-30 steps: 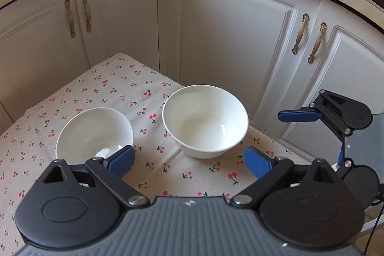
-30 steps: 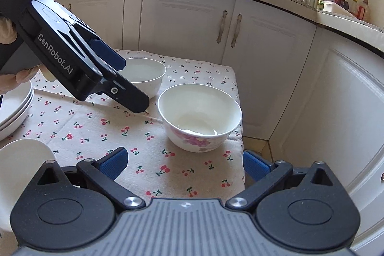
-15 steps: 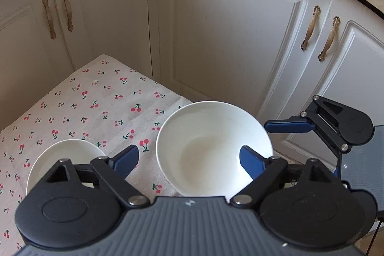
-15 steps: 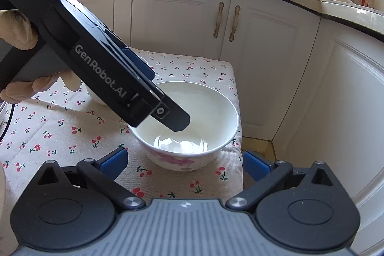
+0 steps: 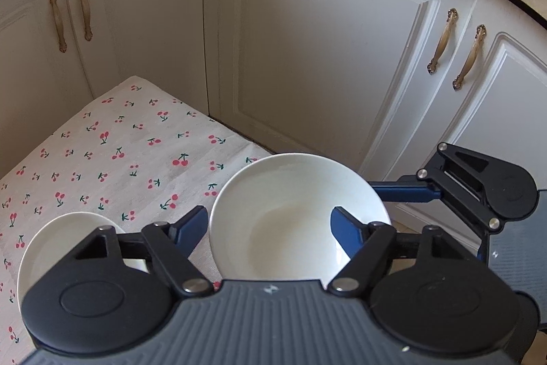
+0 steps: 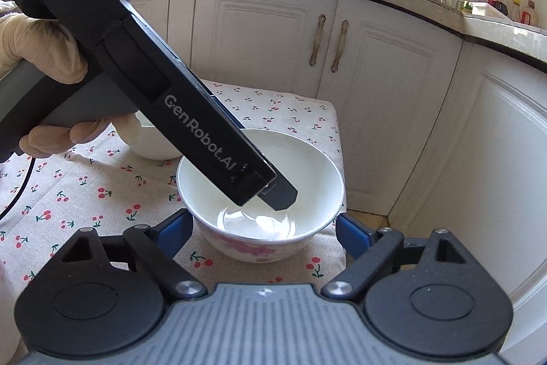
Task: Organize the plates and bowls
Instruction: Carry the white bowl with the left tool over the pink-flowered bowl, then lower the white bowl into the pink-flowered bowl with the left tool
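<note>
Bowls number two on the cherry-print tablecloth [image 5: 112, 156]: the larger floral bowl [image 6: 259, 194] at the cloth's corner near the cabinet doors [image 5: 328, 57], and a smaller plain white bowl [image 5: 68, 242] just beside it. A second ago both grippers hung back from the floral bowl; since then they have closed in on it. The left gripper [image 5: 270, 228] is closing with one finger inside the rim and one outside. The right gripper [image 6: 263, 228] is closing around the bowl's outside, pads not visibly touching.
</note>
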Motion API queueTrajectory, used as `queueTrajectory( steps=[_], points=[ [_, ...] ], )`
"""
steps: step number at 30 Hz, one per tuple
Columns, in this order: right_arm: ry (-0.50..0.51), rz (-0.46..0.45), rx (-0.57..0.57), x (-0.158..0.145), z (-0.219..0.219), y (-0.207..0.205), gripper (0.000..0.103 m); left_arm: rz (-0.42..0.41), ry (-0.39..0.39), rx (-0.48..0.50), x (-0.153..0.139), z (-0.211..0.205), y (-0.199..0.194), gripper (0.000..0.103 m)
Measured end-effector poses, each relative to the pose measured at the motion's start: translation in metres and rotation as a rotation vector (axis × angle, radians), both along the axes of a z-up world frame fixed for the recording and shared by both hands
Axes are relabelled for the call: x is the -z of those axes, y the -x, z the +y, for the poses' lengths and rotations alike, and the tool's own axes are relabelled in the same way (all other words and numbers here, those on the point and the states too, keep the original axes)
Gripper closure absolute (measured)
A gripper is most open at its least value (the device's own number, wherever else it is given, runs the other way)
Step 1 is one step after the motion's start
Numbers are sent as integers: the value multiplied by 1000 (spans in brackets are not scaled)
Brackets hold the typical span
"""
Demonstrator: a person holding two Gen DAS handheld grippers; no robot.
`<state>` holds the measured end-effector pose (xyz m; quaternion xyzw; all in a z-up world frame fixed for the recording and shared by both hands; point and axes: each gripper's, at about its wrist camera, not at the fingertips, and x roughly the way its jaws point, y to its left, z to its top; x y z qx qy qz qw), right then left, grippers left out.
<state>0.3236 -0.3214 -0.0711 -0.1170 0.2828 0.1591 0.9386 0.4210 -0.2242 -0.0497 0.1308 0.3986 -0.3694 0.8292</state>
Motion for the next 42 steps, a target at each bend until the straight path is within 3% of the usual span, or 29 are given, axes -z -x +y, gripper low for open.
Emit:
queueTrajectory(
  steps=[31, 42],
  points=[
    [-18, 23, -1, -3, 1, -2, 13, 4, -2, 16, 0, -2, 3, 29],
    [-16, 34, -16, -19, 10, 20, 13, 2, 3, 15, -16, 9, 30, 29]
  ],
)
